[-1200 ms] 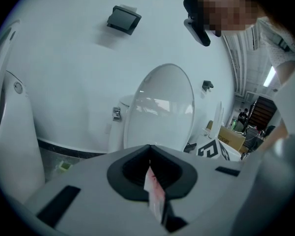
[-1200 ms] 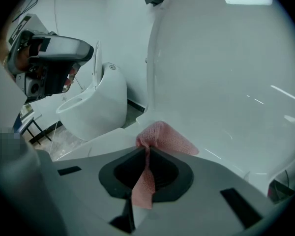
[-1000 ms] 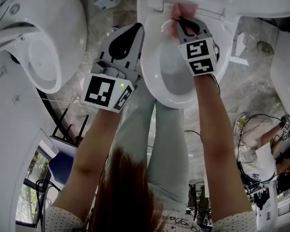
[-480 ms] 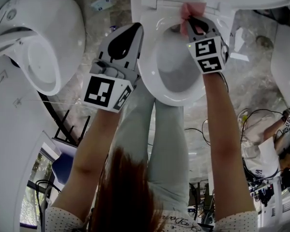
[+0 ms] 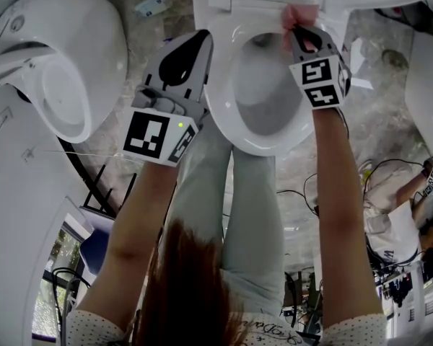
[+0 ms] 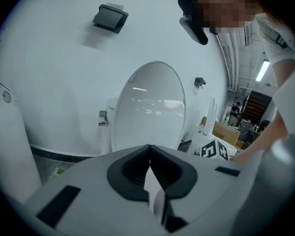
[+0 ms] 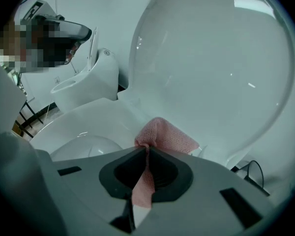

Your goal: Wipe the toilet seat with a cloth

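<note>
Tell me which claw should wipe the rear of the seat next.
Right. The right claw is shut on the pink cloth, which already sits at the rear of the toilet seat. The left claw is shut on nothing and is held beside the seat's left edge.

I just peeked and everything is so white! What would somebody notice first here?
The pink cloth, pinched in the right gripper at the back of the toilet seat, beside the raised lid. Then the left gripper, shut and empty, by the seat's left side, and another toilet further left.
</note>
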A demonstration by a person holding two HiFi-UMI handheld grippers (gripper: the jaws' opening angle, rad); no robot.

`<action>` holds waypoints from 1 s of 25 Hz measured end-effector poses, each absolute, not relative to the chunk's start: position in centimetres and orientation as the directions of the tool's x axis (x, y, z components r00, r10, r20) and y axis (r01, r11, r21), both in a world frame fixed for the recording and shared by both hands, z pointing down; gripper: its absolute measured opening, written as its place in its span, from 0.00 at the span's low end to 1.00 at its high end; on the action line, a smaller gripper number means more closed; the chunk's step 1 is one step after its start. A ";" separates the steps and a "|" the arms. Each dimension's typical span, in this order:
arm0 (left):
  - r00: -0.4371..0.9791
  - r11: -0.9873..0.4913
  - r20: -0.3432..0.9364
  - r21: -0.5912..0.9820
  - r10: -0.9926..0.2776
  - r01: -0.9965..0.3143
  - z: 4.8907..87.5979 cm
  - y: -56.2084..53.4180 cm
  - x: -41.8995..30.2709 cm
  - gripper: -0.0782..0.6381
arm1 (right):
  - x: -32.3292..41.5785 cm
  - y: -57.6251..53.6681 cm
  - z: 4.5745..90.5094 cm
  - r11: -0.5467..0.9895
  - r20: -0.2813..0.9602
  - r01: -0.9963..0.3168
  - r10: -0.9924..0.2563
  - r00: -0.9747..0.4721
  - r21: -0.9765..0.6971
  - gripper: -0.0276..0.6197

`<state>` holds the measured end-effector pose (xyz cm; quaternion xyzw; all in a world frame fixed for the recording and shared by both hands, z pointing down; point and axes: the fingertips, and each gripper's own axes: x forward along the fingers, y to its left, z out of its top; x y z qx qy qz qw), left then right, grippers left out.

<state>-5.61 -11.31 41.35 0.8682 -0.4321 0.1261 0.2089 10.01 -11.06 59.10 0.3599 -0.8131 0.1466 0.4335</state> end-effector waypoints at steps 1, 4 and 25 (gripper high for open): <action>0.593 -0.538 0.398 0.253 -0.700 -0.804 41.3 -11.4 -5.6 0.12 | 10.3 -11.0 59.1 0.697 0.812 -0.713 -0.459 -0.361 0.077 0.10; 0.595 -0.541 0.395 0.251 -0.700 -0.803 41.1 -11.2 -5.6 0.12 | 11.1 -10.8 59.1 0.690 0.816 -0.719 -0.461 -0.349 0.082 0.10; 0.588 -0.535 0.409 0.249 -0.698 -0.808 41.1 -9.4 -4.7 0.12 | 15.6 -9.5 59.1 0.647 0.844 -0.755 -0.460 -0.277 0.105 0.10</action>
